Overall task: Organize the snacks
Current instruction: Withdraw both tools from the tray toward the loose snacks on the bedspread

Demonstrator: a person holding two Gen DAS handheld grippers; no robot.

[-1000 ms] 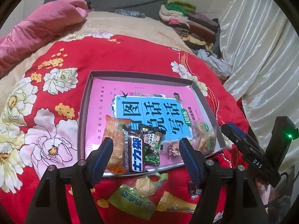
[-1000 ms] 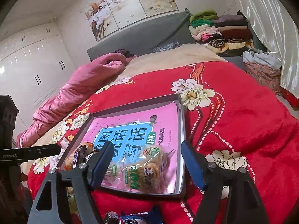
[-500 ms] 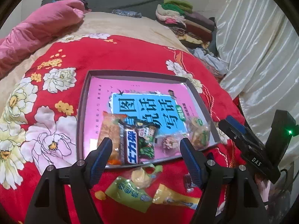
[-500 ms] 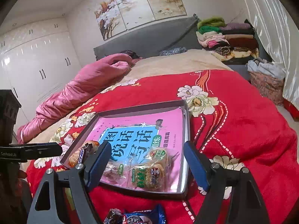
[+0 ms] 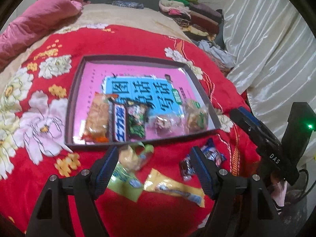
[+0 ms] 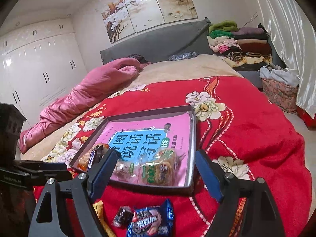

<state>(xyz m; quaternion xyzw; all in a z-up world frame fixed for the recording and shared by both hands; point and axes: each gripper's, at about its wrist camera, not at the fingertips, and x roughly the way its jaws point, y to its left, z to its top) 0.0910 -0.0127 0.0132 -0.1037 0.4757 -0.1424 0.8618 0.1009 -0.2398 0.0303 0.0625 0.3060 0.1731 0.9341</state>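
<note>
Red plush blanket with white peonies (image 5: 138,39) covers a bed where a shallow grey cardboard box lid lined with a pink book cover (image 5: 126,58) serves as the snack tray, five packets already in a row along its near edge, from an orange crinkly cracker pack (image 5: 97,122) to a clear-wrapped green-labelled pastry (image 6: 159,170). The left gripper (image 5: 155,166) hovers, jaws wide and empty, over the loose snacks still lying on the blanket just outside that edge: a pale yellow-green twisted wrapper (image 5: 134,157), a flat lime-green sachet (image 5: 124,183), a long yellow foil bar (image 5: 173,187). The right gripper (image 6: 156,169) is opening, nothing between its jaws, with a blue foil cookie packet (image 6: 152,220) and a small dark wrapped candy (image 6: 122,216) below it. The next pick likely goes best by straddling one packet across its narrow width, pressing lightly into the soft blanket, and closing gently so the wrapper does not slip or crush.
</note>
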